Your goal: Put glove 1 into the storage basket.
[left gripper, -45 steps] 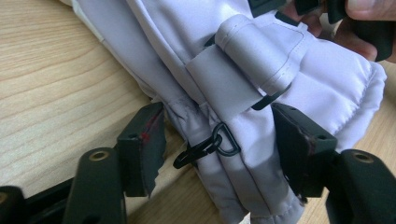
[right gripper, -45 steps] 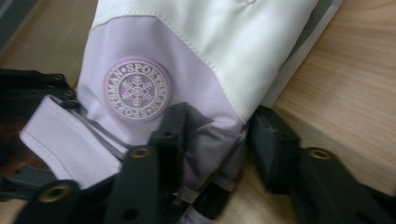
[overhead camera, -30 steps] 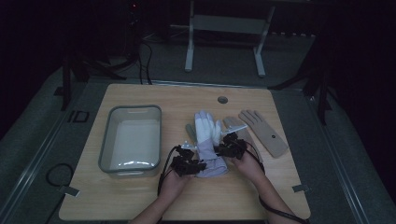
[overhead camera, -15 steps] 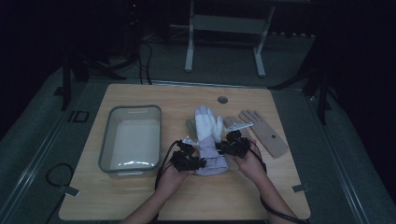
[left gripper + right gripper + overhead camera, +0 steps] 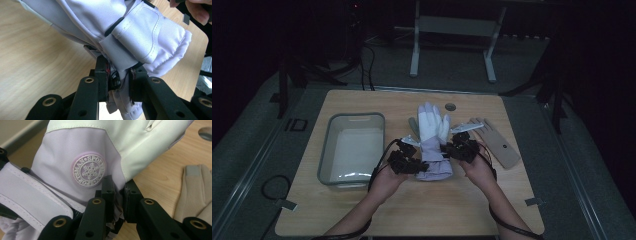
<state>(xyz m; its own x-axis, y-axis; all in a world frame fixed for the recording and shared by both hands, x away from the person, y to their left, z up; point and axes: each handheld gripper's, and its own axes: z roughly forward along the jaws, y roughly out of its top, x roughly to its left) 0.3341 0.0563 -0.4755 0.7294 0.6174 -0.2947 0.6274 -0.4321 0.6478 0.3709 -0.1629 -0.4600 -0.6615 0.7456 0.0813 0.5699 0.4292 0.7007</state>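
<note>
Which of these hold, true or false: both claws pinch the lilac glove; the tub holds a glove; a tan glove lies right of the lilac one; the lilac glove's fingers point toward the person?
1. Both the left claw and the right claw pinch the lilac glove. True.
2. The tub holds a glove. False: nothing lies in it.
3. A tan glove lies on the table, right of the lilac one. True.
4. The lilac glove's fingers point toward the person. False: they point away; the cuff is nearest the hands.
</note>
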